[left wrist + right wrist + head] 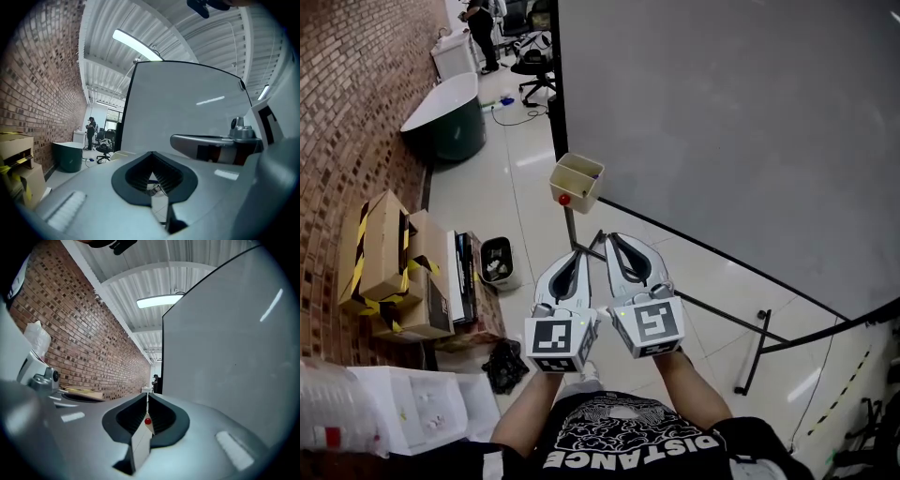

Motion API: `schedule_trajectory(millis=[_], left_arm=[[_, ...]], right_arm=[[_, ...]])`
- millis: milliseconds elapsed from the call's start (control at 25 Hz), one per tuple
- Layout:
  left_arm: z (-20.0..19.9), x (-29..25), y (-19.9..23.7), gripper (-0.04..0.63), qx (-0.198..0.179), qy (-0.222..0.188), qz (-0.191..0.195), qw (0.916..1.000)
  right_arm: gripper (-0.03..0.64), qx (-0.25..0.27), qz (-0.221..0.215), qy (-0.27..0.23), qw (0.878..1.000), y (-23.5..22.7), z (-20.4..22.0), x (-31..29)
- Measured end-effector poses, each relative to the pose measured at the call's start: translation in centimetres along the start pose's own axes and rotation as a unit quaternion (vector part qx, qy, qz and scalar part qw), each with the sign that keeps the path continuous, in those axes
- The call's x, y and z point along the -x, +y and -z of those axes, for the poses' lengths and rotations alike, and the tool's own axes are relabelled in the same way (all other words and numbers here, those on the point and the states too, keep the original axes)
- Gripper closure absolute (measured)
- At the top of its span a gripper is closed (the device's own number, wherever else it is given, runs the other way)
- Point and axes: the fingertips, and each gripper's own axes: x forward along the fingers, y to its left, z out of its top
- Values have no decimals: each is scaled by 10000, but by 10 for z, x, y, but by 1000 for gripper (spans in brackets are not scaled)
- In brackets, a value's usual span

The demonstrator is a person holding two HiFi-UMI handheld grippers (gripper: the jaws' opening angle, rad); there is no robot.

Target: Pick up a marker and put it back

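A small beige holder box (577,181) hangs at the lower left corner of the whiteboard (722,122), with a red knob (564,199) on its front. I cannot make out what lies inside the box. My left gripper (577,251) and right gripper (609,236) are held side by side just below the box, pointing at it. Both are shut with nothing between the jaws. In the right gripper view the red knob (147,421) and the beige box (140,446) show through the slit behind the closed tips (147,394). The left gripper view shows its tips (151,153) meeting.
Taped cardboard boxes (384,262) and a small bin (497,261) stand along the brick wall at left. A dark green tub (445,117) is farther back. The whiteboard's stand legs (750,347) run over the tiled floor. A person (480,33) stands at the far end.
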Motion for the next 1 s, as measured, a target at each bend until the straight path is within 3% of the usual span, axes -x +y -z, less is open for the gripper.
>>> schedule_trajectory(millis=[560,1000], left_arm=[[4,61,-79,589,-98,-25,62,9999],[0,88,-114,589,-117,-26,1,9999]], right_arm=[[617,-14,-62,71,10000,10,1,99],[617,-67,-14,38,10000,9,-3,145]])
